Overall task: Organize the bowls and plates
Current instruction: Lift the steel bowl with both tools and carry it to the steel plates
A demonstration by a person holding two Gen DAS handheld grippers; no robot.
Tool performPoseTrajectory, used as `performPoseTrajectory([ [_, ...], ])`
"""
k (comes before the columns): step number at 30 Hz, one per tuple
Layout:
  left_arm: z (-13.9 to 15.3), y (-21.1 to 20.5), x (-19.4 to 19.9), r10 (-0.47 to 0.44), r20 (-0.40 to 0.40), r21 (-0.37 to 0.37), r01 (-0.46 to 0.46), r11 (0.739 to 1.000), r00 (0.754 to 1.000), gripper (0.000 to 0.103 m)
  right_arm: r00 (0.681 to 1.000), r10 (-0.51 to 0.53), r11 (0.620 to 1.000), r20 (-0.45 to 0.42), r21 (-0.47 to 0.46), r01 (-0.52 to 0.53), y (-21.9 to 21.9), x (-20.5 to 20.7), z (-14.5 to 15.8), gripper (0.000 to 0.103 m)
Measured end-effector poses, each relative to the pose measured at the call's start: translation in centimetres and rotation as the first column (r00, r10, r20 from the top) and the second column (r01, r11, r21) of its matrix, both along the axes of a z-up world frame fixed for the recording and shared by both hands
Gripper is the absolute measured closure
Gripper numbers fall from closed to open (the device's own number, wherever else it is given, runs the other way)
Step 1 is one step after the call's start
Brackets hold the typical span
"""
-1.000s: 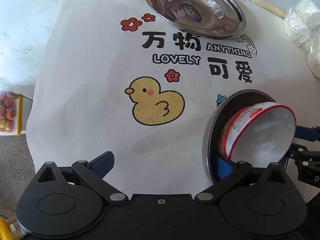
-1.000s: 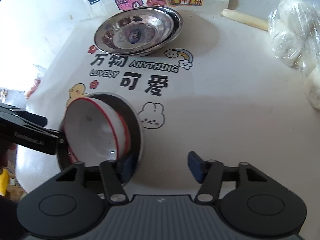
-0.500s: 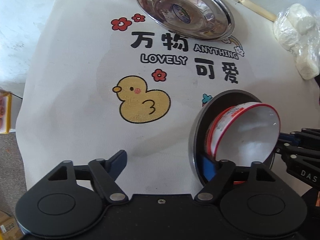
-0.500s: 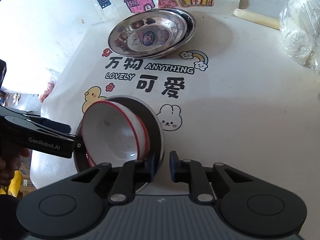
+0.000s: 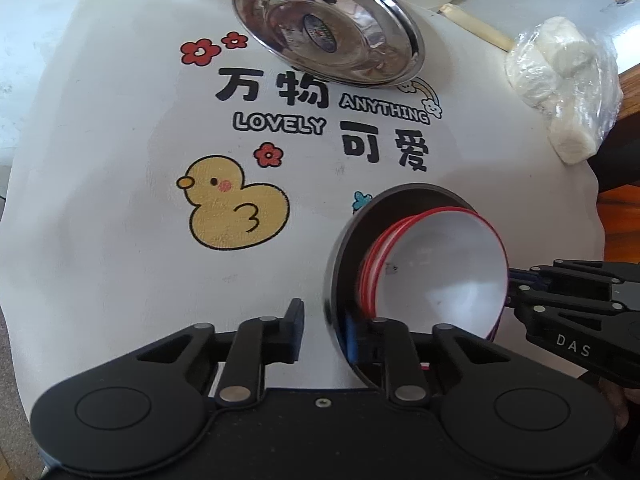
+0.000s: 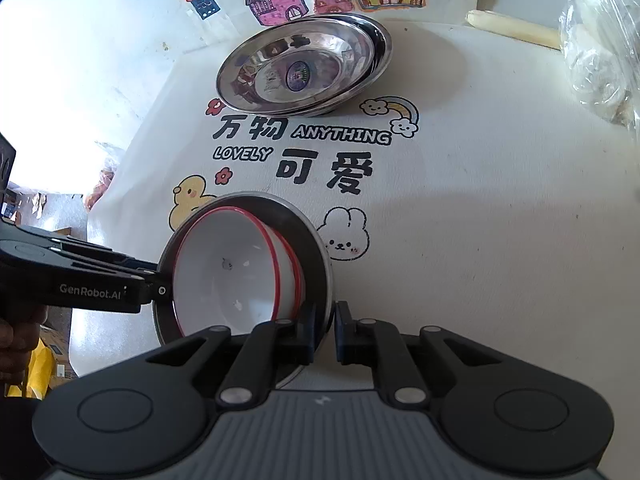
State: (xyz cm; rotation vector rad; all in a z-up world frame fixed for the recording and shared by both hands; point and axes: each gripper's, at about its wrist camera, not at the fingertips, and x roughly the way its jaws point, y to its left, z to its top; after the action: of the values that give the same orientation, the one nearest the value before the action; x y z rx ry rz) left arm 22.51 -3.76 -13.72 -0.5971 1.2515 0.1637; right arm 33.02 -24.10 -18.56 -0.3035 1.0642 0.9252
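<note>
Covering the tabletop (image 5: pixel 100 240) is a white cloth with a duck print; stacked steel plates (image 5: pixel 328 36) sit at its far side and a plastic bag of white lumps (image 5: pixel 560 80) at the far right. Near the front, a dark plate (image 6: pixel 304 232) carries nested white bowls with red rims (image 6: pixel 236 268), tilted. The left claw (image 5: pixel 324 332) has just been closing and now straddles the plate's near-left rim; whether its pads press the rim cannot be told. The right claw (image 6: pixel 325 330) is clamped on the plate's opposite rim, having stood wide apart a second ago. The bowls show less of their outer wall than before.
</note>
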Motion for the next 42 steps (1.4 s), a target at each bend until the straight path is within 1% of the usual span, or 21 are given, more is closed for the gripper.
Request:
performPoseTrajectory([
  [7, -0.05, 0.02, -0.04, 0.001, 0.002, -0.001, -0.001, 1.000, 1.000, 0.081, 1.000, -0.006, 1.000, -0.005, 0.004, 0.006, -0.04, 0.00, 0.00, 0.092],
  [9, -0.04, 0.05, -0.01, -0.002, 0.004, -0.007, 0.002, 1.000, 1.000, 0.086, 1.000, -0.006, 1.000, -0.006, 0.005, 0.006, -0.07, 0.01, -0.01, 0.092],
  [10, -0.03, 0.05, 0.02, -0.004, 0.007, -0.013, 0.004, 1.000, 1.000, 0.091, 1.000, -0.006, 1.000, -0.006, 0.005, 0.006, -0.06, 0.00, -0.01, 0.092],
  [11, 0.00, -0.04, 0.10, -0.008, 0.010, -0.014, 0.008, 1.000, 1.000, 0.092, 1.000, -0.006, 1.000, -0.006, 0.005, 0.006, -0.08, 0.00, -0.01, 0.092],
  [20, 0.01, -0.22, 0.09, -0.007, 0.016, -0.005, 0.008, 1.000, 1.000, 0.093, 0.999, -0.028, 0.999, -0.029, 0.028, 0.029, -0.41, 0.16, -0.12, 0.092],
  [25, 0.15, -0.36, 0.17, -0.017, 0.016, 0.001, 0.017, 1.000, 1.000, 0.093, 0.999, -0.028, 0.999, -0.024, 0.020, 0.028, -0.41, -0.01, -0.10, 0.092],
  [34, 0.31, -0.38, 0.35, -0.022, 0.013, 0.001, 0.022, 1.000, 1.000, 0.094, 0.998, -0.034, 0.999, -0.045, 0.025, 0.035, -0.67, 0.19, -0.20, 0.092],
  [42, 0.91, -0.11, 0.45, -0.009, 0.034, 0.016, 0.008, 1.000, 0.999, 0.095, 0.998, -0.031, 0.999, -0.052, 0.036, 0.033, -0.60, 0.33, -0.11, 0.092],
])
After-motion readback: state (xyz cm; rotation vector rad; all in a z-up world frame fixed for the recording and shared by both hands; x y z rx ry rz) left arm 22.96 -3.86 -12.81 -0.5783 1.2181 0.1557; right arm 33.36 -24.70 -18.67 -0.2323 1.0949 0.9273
